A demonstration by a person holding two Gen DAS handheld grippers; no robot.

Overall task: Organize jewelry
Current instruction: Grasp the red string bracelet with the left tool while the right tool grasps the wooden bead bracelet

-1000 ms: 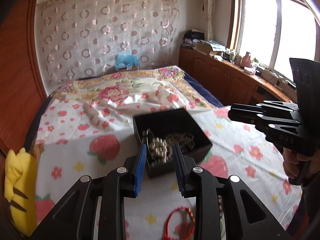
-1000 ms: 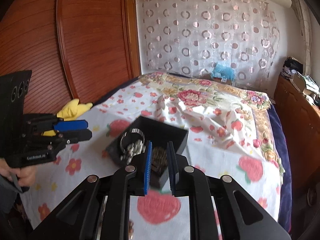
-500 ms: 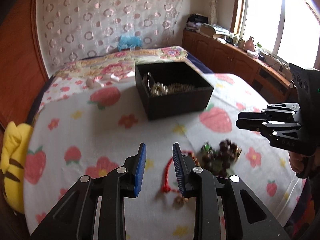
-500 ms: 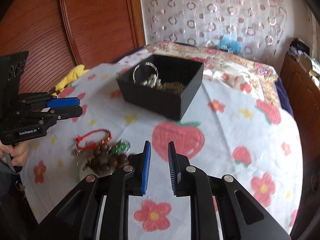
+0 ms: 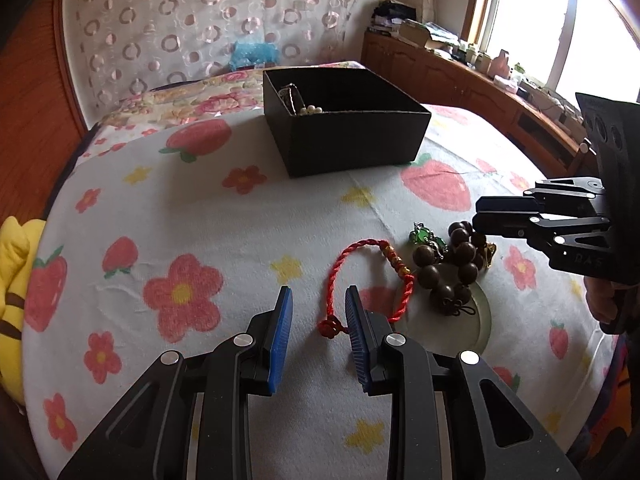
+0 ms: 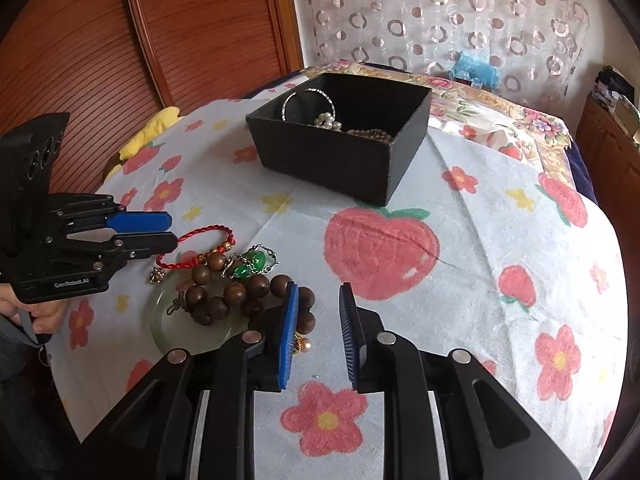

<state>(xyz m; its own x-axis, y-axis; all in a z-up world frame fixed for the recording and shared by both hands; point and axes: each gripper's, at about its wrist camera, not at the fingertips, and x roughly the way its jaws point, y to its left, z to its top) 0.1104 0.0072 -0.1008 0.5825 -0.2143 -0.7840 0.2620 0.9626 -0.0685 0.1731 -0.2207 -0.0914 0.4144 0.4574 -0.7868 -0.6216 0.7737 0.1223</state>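
Observation:
A black open box (image 5: 352, 136) (image 6: 340, 148) with pearls and a silver bangle inside stands on the floral cloth. A red cord bracelet (image 5: 360, 280) (image 6: 200, 248), a brown wooden bead bracelet (image 5: 448, 268) (image 6: 240, 292), a green stone chain (image 5: 428, 238) (image 6: 250, 264) and a pale jade bangle (image 6: 192, 328) lie close together in front of it. My left gripper (image 5: 318, 300) is open, low over the red bracelet's knot end. My right gripper (image 6: 318, 300) is open and empty, its left finger beside the wooden beads.
The cloth (image 6: 480, 280) covers a round table with edges near on all sides. A yellow plush toy (image 5: 16, 280) lies at the left edge. A bed, a wooden wardrobe (image 6: 180, 32) and a window-side cabinet (image 5: 460, 76) stand behind.
Both grippers have dropped down and back from over the box to the loose jewelry in front of it. Both have stayed open and empty.

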